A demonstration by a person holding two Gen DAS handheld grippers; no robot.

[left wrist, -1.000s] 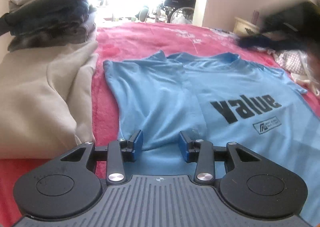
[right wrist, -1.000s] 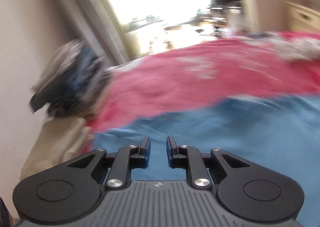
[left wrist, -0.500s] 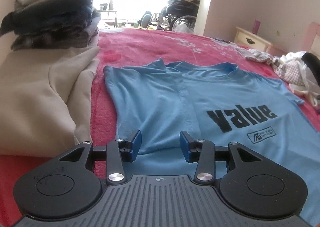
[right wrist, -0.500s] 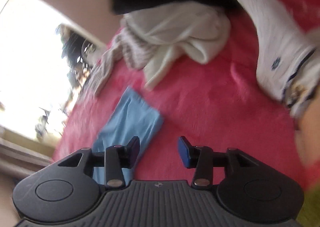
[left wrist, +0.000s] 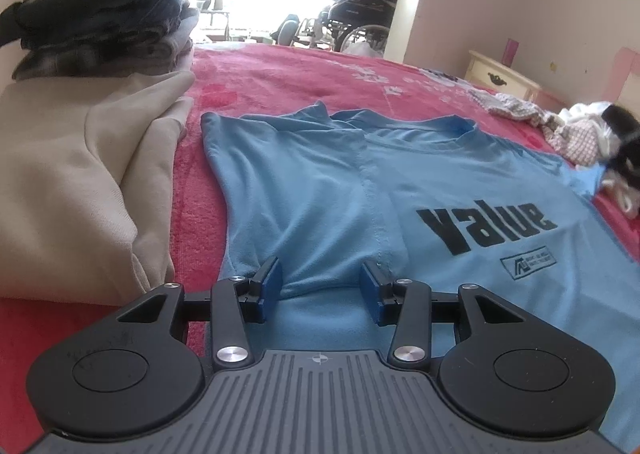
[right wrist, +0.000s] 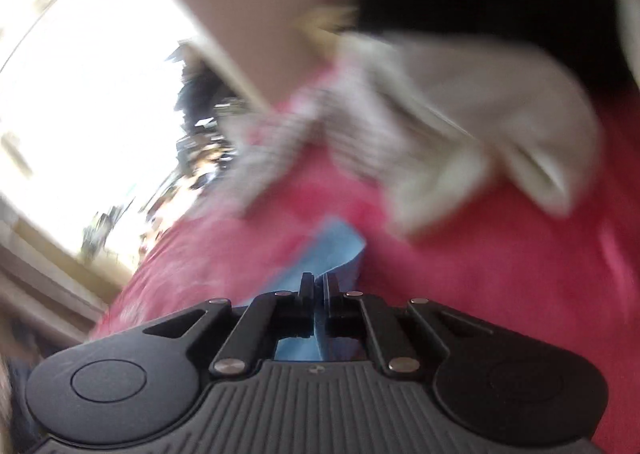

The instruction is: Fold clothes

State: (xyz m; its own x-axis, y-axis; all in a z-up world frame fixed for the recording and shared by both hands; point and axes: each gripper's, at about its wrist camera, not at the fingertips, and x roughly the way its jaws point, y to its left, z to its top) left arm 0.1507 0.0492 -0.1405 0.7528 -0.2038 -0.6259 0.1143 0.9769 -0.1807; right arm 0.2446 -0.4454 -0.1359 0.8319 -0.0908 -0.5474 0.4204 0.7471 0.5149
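A light blue T-shirt (left wrist: 400, 189) printed "value" lies flat on the red blanket (left wrist: 288, 77), its left side folded over the middle. My left gripper (left wrist: 320, 288) is open at the shirt's near hem, its jaws either side of the folded edge. My right gripper (right wrist: 316, 286) is shut on the shirt's blue sleeve (right wrist: 332, 250), which runs between its fingers. In the left wrist view that sleeve end (left wrist: 592, 173) lies at the far right, next to the dark blurred right gripper (left wrist: 624, 145).
A beige garment (left wrist: 80, 181) lies left of the shirt, with a stack of folded clothes (left wrist: 100, 21) behind it. A heap of white and checked clothes (left wrist: 560, 125) lies at the right; it also shows in the right wrist view (right wrist: 460, 133). A nightstand (left wrist: 504, 77) stands by the wall.
My right gripper swung from over the shirt to its right sleeve, opened, then shut on the sleeve. My left gripper has stayed open at the hem.
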